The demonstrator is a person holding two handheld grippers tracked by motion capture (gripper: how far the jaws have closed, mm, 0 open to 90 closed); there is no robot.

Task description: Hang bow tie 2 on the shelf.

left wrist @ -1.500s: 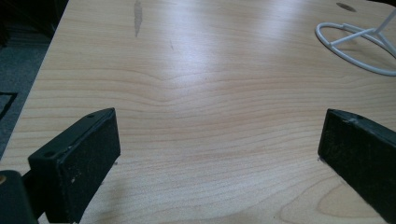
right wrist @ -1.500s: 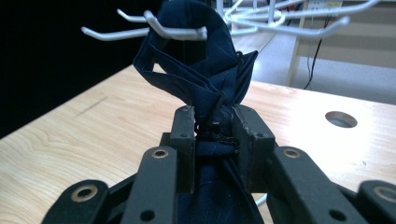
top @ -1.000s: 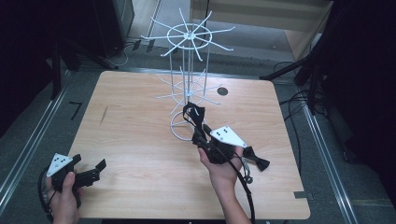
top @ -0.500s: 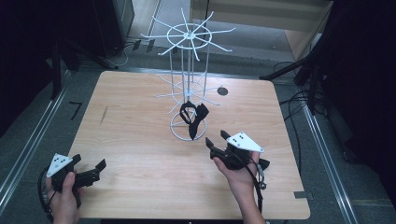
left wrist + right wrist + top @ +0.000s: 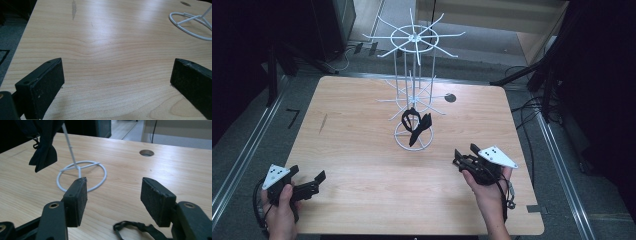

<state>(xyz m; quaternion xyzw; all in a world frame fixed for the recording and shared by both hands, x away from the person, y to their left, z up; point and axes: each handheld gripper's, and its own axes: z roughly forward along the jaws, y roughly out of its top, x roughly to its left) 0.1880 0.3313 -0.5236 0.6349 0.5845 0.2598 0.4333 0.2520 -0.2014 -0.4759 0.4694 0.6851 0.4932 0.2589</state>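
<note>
The black bow tie (image 5: 416,126) hangs on the white wire rack (image 5: 412,90) near the table's (image 5: 362,150) middle. Our right gripper (image 5: 460,159), jaws just opened and empty, is near the right edge. The left gripper (image 5: 314,182) waits wide open at the near-left corner. The hanging step seems done; next we would probably fetch another item.
</note>
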